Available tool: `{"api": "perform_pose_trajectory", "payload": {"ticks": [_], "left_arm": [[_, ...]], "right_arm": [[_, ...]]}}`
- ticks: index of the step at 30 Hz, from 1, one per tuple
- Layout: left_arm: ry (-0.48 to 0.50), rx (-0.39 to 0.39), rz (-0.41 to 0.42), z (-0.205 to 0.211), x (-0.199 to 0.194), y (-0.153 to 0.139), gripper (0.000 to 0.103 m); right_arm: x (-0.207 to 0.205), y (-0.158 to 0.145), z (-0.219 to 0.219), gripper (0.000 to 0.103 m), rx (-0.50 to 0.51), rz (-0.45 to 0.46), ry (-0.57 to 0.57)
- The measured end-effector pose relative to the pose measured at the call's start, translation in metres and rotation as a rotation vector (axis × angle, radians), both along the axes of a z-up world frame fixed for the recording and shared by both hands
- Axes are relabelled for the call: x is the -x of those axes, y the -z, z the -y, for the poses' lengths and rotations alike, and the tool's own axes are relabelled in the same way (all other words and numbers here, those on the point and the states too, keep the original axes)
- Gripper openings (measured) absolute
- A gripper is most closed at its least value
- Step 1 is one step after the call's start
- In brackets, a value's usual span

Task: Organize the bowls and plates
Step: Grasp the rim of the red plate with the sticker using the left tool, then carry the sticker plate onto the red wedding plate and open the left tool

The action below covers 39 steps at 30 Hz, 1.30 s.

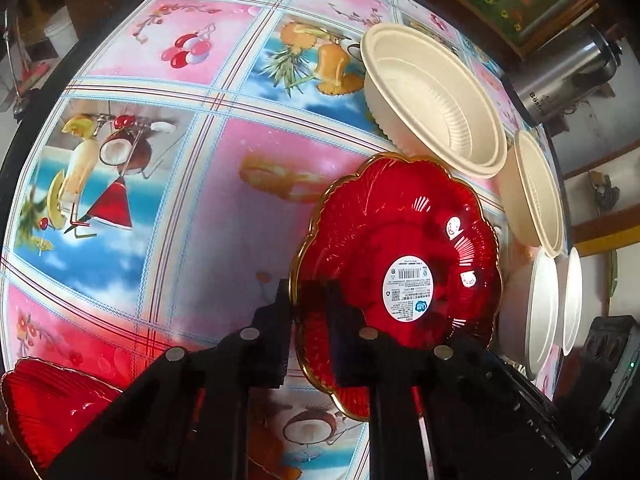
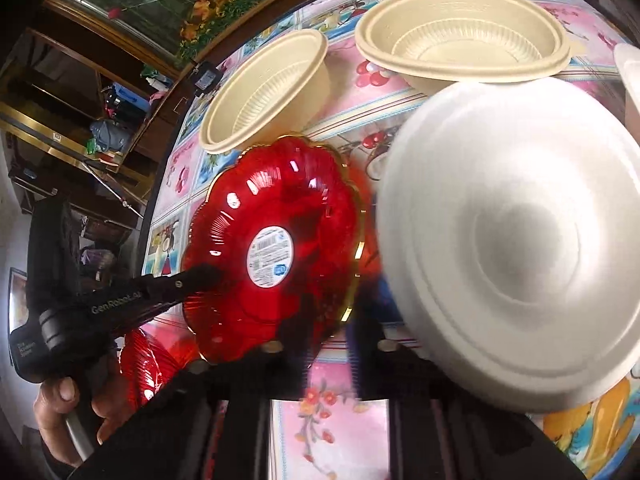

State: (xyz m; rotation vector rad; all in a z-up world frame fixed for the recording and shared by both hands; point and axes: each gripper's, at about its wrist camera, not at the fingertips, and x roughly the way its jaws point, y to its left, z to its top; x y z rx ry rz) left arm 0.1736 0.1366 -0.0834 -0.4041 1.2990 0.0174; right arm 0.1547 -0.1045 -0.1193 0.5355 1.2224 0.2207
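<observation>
My left gripper point(image 1: 310, 300) is shut on the rim of a red scalloped plate point(image 1: 400, 240) with a gold edge and a white sticker, holding it tilted above the table; the plate also shows in the right wrist view point(image 2: 288, 200), with the left gripper point(image 2: 200, 276) clamped on its left rim. My right gripper point(image 2: 360, 312) is shut on the rim of a white bowl point(image 2: 520, 240), held tilted with its underside toward the camera. A second red plate point(image 1: 44, 408) lies at the table's near left edge and shows in the right wrist view point(image 2: 140, 364).
Two cream ribbed bowls point(image 1: 436, 96) point(image 1: 536, 196) stand on the fruit-print tablecloth point(image 1: 200, 160); they also show in the right wrist view point(image 2: 268, 88) point(image 2: 464, 36). White bowls point(image 1: 540, 312) are at the right edge. A steel kettle point(image 1: 568, 76) stands beyond the table.
</observation>
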Motion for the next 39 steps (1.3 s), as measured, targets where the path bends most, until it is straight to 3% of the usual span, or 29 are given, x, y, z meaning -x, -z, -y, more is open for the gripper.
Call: {"api": "perform_pose_trajectory", "payload": {"ticks": [19,28,39], "left_arm": [[-0.026,-0.027,0.089,-0.003,0.041,-0.032,0.013],[-0.051,-0.033,0.180,-0.011,0.082,-0.063,0.013],[-0.162,-0.060,0.297,-0.043,0.150,-0.091,0.013]], "right_arm": [[0.024,-0.032,-0.013,0.013,0.019,0.092,-0.044],[0.049,-0.063,-0.026,0.013,0.036,0.172,-0.081],[0.082,-0.099,-0.067,0.013,0.038,0.273,-0.191]]}}
